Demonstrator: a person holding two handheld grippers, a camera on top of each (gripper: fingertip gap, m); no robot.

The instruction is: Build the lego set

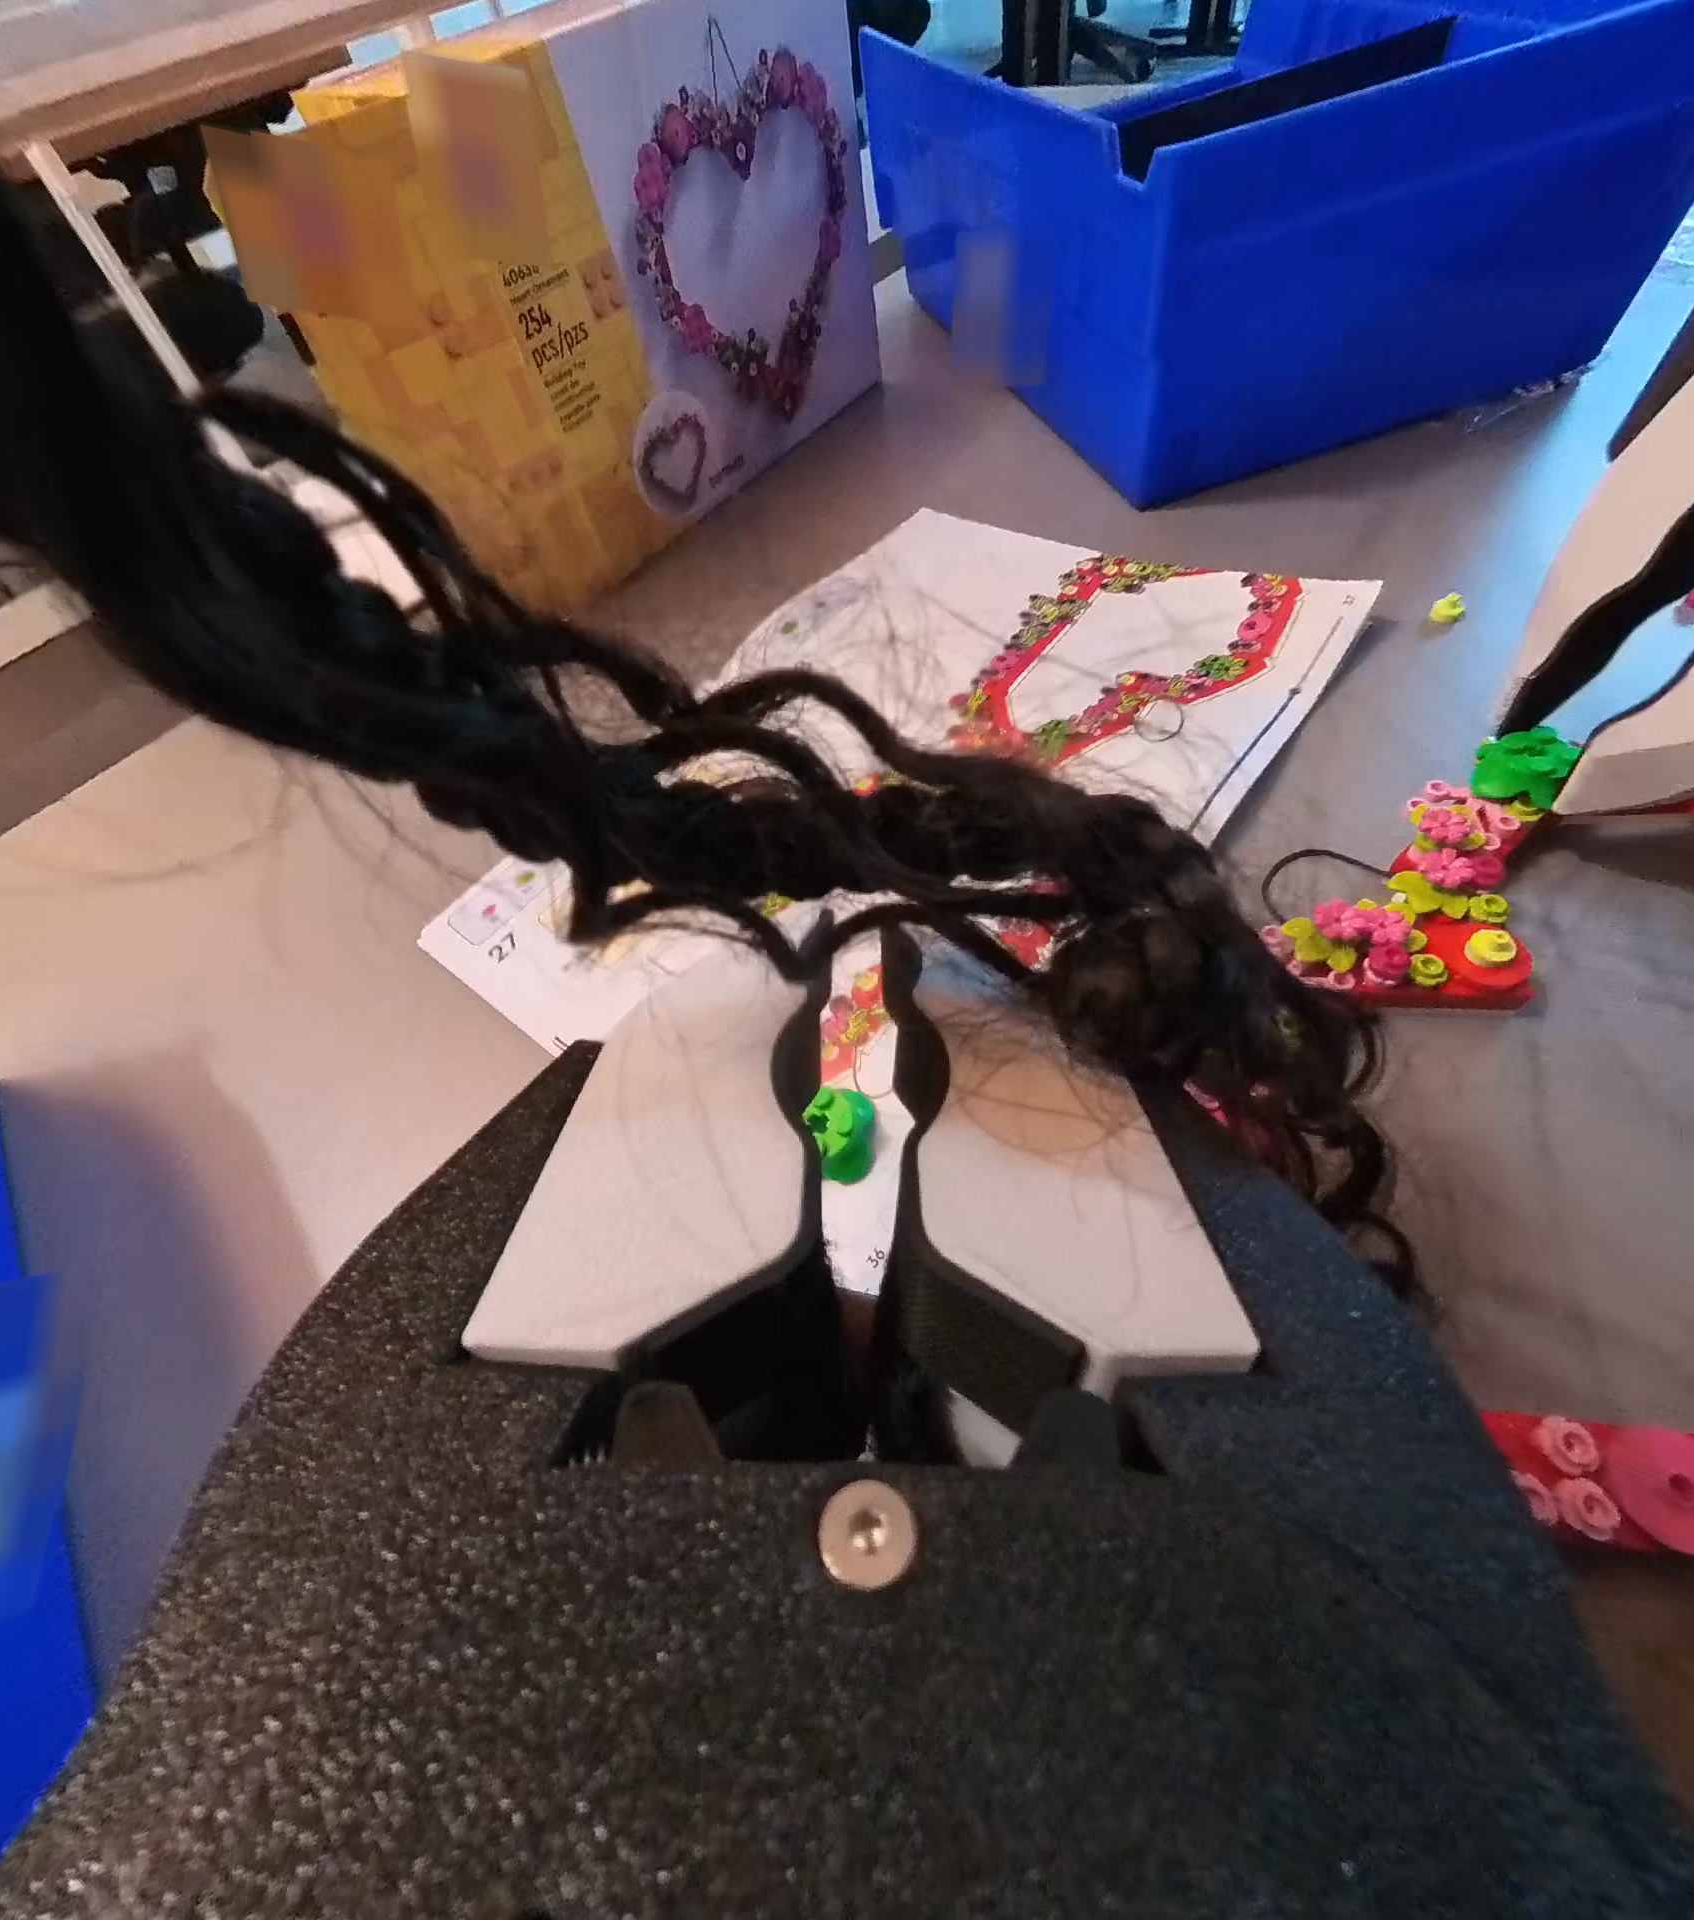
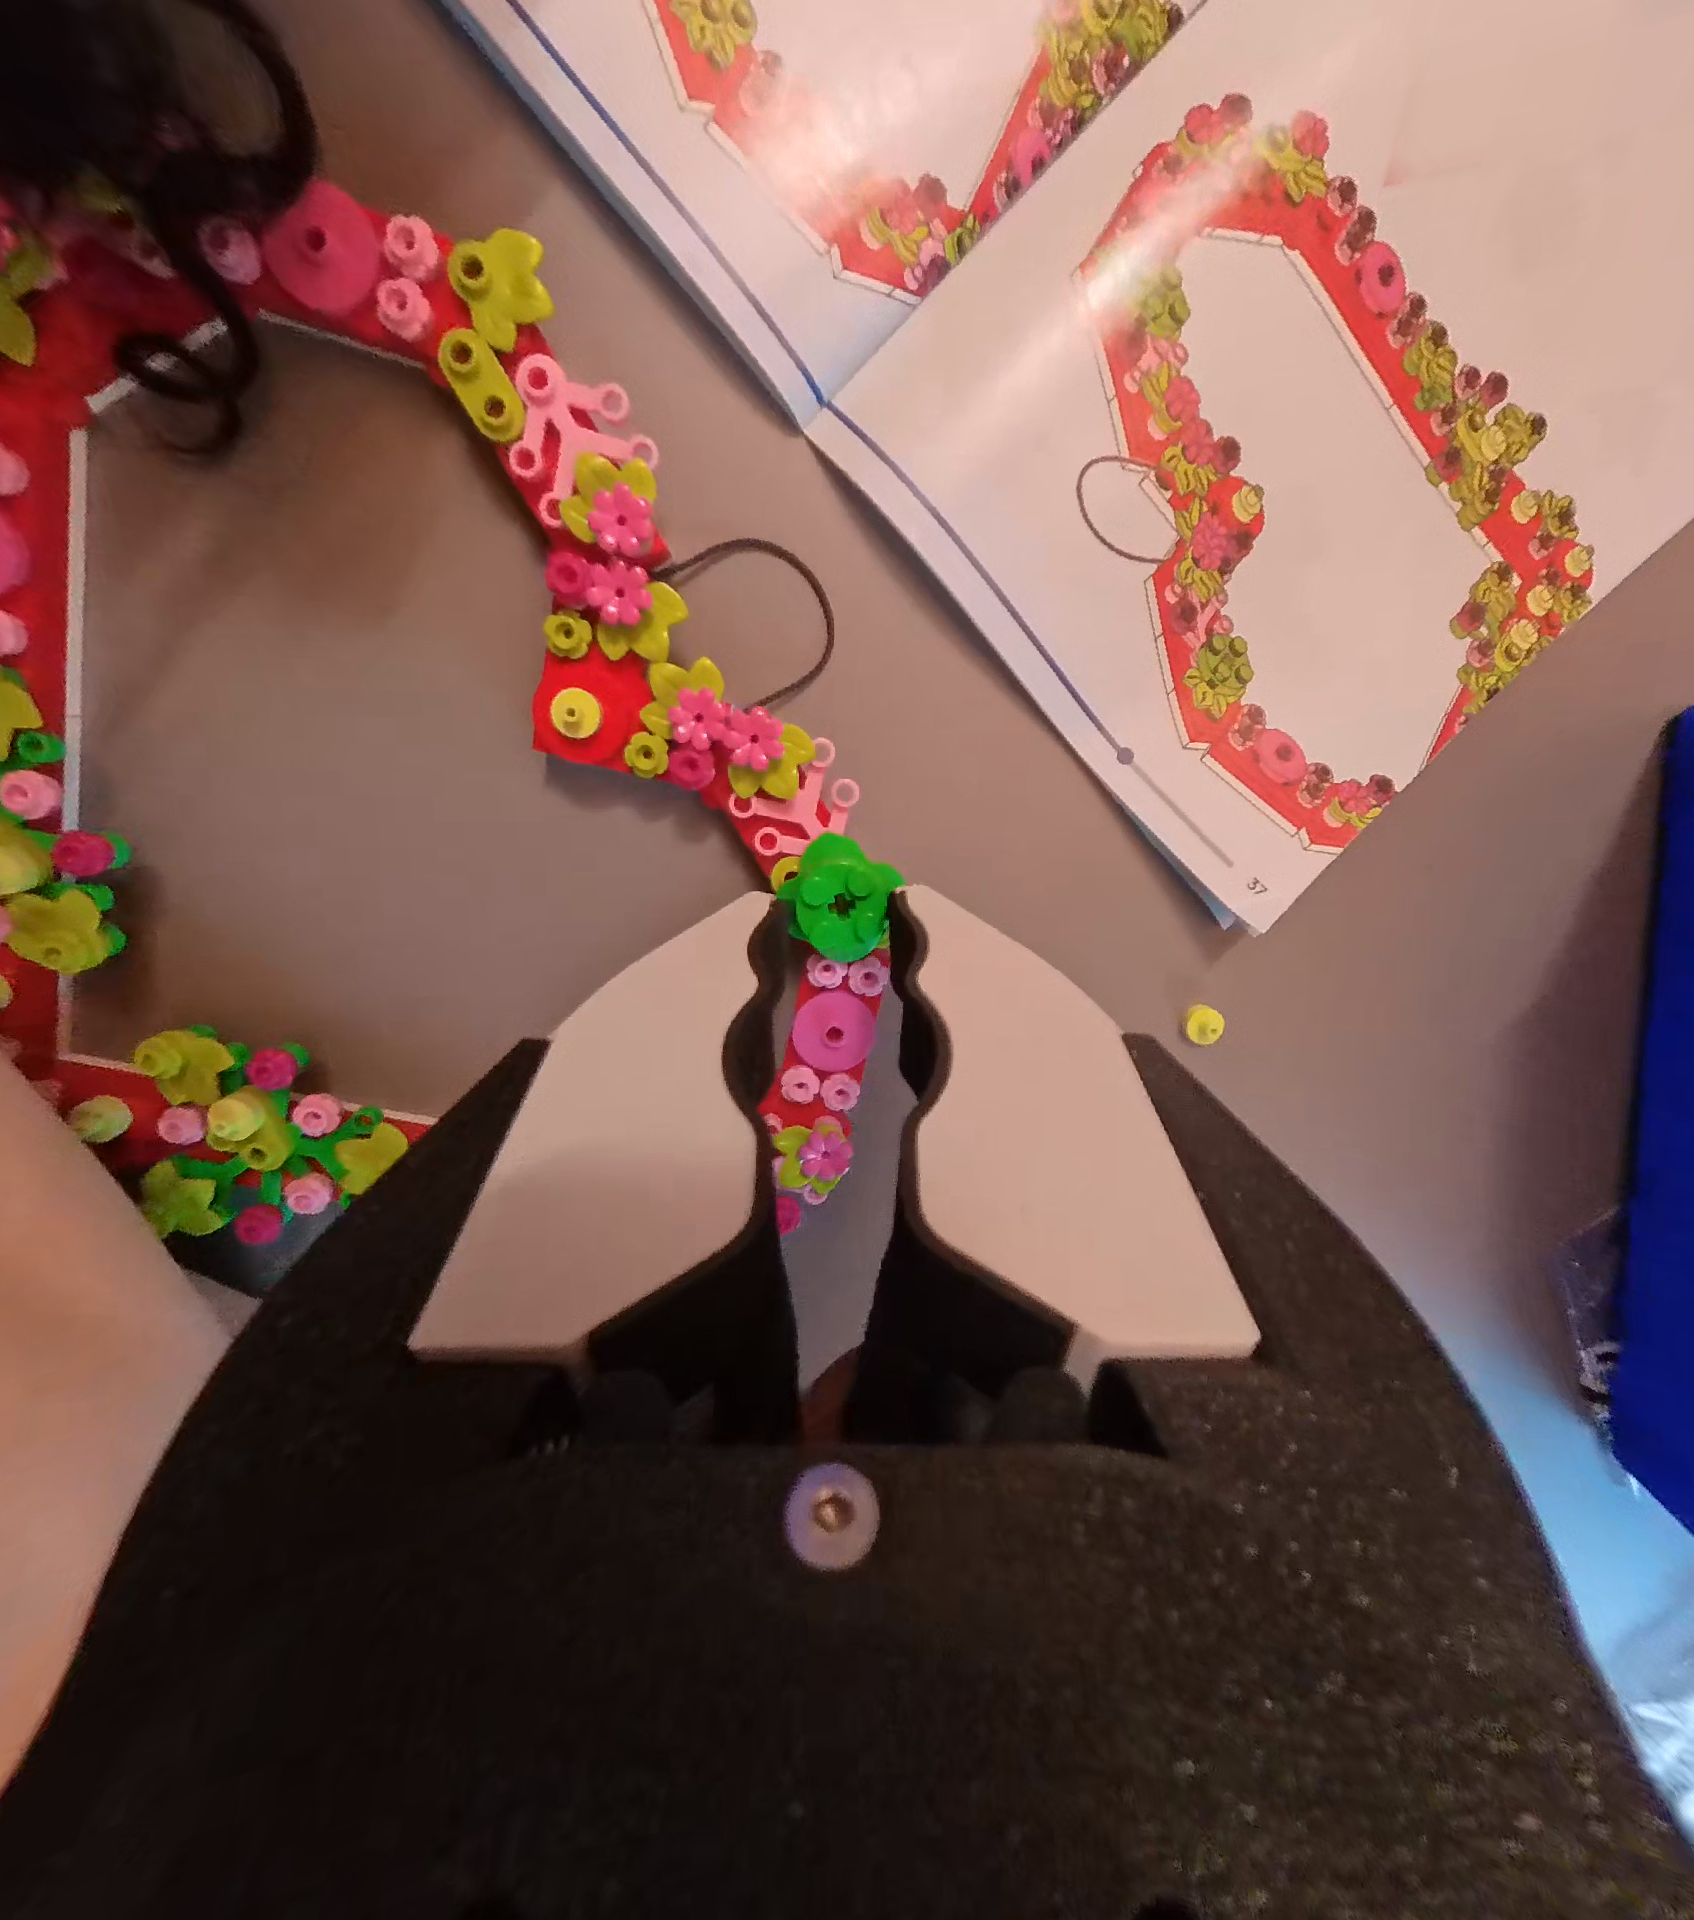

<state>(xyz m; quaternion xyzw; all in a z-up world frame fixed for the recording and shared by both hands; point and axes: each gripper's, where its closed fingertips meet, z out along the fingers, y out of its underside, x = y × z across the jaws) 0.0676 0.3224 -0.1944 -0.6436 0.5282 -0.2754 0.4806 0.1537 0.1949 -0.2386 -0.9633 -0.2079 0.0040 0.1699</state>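
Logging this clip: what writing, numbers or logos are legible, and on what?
I don't transcribe writing; here is where it stands.
Set box: printed lines on its yellow side, legible.
Instruction booklet: small page numbers at the page corners.
Lego heart: none seen.
Green flower piece in the right gripper: none.

The heart frame (image 2: 604, 717) lies flat on the table (image 2: 323, 831), with the open instruction booklet (image 2: 1342, 343) just beside it. Behind the booklet stand the set's box (image 1: 552, 312) and, to its right, a bin (image 1: 1290, 291). One loose stud (image 2: 1203, 1023) lies apart from the frame, near the booklet's corner.
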